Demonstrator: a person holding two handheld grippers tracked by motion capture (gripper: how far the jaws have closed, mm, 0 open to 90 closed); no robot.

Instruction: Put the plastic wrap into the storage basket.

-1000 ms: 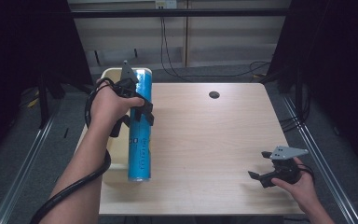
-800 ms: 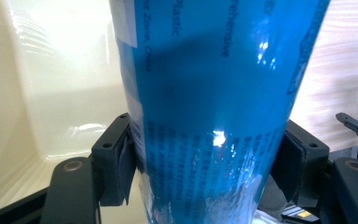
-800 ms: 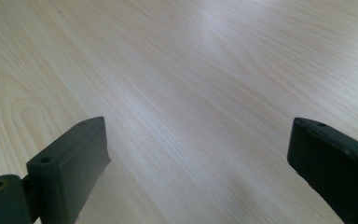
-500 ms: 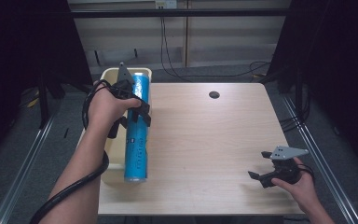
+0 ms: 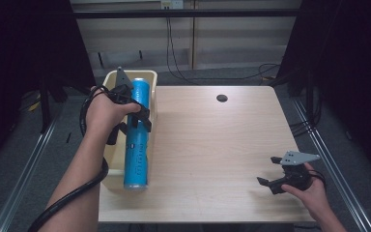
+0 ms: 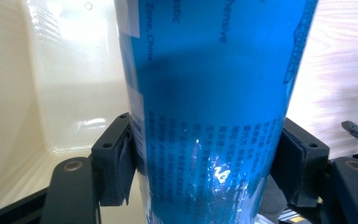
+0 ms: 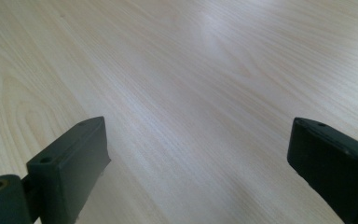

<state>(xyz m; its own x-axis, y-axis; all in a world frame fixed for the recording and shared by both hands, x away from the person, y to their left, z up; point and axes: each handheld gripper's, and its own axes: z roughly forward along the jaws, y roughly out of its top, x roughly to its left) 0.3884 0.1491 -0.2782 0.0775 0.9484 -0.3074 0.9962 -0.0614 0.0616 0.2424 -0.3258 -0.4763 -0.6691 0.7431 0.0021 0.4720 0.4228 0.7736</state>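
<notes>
In the high view, a long blue cylinder (image 5: 136, 150) with printed text lies lengthwise over the right side of a cream bin (image 5: 150, 82) at the table's left edge. My left gripper (image 5: 137, 113) is shut on its upper part. In the left gripper view both pads press the sides of the cylinder (image 6: 209, 93), with the bin's inner wall (image 6: 74, 70) behind it. I cannot tell whether the cylinder rests on the bin. My right gripper (image 5: 268, 170) stands open near the table's front right, with nothing between its jaws. In its own view the right gripper (image 7: 198, 140) looks across bare wood.
The light wooden table (image 5: 212, 145) has a small dark round hole (image 5: 221, 98) near its far edge. Cables hang behind the table, and dark curtains close in both sides. A metal rail runs along the floor on each side.
My left gripper has carried the blue cylinder a little to the left, from over the table edge to over the bin. The right gripper has stayed put.
</notes>
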